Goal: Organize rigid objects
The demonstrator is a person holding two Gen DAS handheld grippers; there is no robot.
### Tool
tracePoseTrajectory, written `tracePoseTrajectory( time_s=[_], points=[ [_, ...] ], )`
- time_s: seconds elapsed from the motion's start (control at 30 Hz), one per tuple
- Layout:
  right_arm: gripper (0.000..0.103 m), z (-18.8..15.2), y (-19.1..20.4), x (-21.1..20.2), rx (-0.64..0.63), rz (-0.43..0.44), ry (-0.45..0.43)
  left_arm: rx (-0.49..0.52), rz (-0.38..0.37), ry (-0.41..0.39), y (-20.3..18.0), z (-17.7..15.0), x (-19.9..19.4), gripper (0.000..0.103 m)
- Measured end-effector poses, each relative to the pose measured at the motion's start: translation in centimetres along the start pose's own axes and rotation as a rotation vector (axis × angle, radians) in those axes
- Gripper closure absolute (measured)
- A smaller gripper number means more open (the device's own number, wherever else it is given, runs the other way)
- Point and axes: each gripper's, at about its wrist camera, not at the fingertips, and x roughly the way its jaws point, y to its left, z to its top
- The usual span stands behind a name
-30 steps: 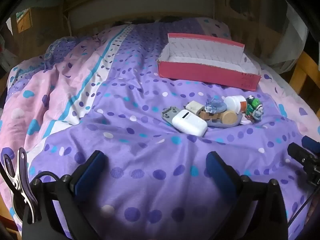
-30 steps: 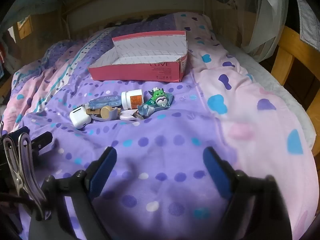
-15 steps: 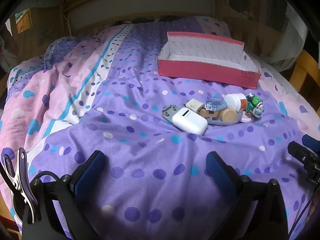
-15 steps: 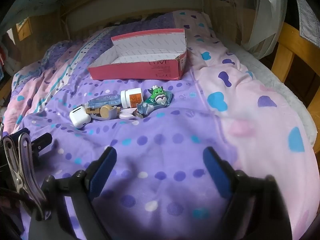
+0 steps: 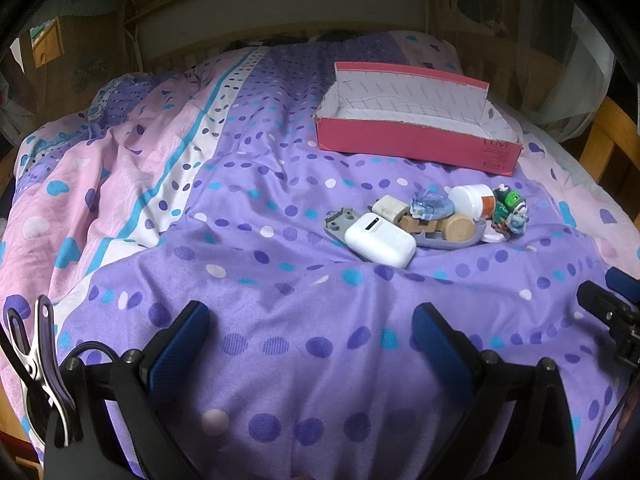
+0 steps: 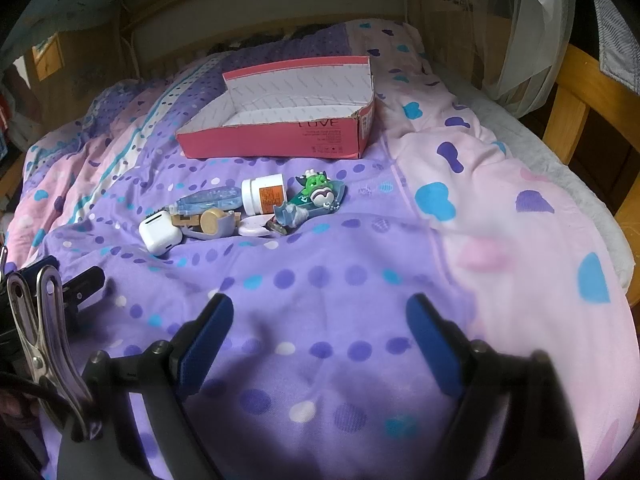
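Left gripper (image 5: 310, 334) spread, empty; right gripper (image 6: 318, 330) spread, empty. Item pile (image 5: 424, 222) on bed (image 5: 240, 280), box (image 5: 416, 146) beyond.

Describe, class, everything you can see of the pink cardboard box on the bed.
The pink box is a shallow, open-topped cardboard tray, pink outside and white with a faint pattern inside. Its far wall stands higher than its near wall. Dark print, including the word LOVE, sits near one corner of the front face, and that corner's edge looks frayed. It appears empty. It rests flat on the dotted purple bedcover, beyond the cluster of small objects and apart from them. Neither gripper touches it.
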Motion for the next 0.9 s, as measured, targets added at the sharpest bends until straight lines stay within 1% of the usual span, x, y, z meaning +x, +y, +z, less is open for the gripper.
tracePoseTrajectory(
  time_s=[0.9],
  points=[
    [0.013, -0.12, 0.03, 0.09, 0.000, 0.000, 0.001, 0.001, 0.002, 0.001, -0.01, 0.01, 0.01, 0.000]
  ],
)
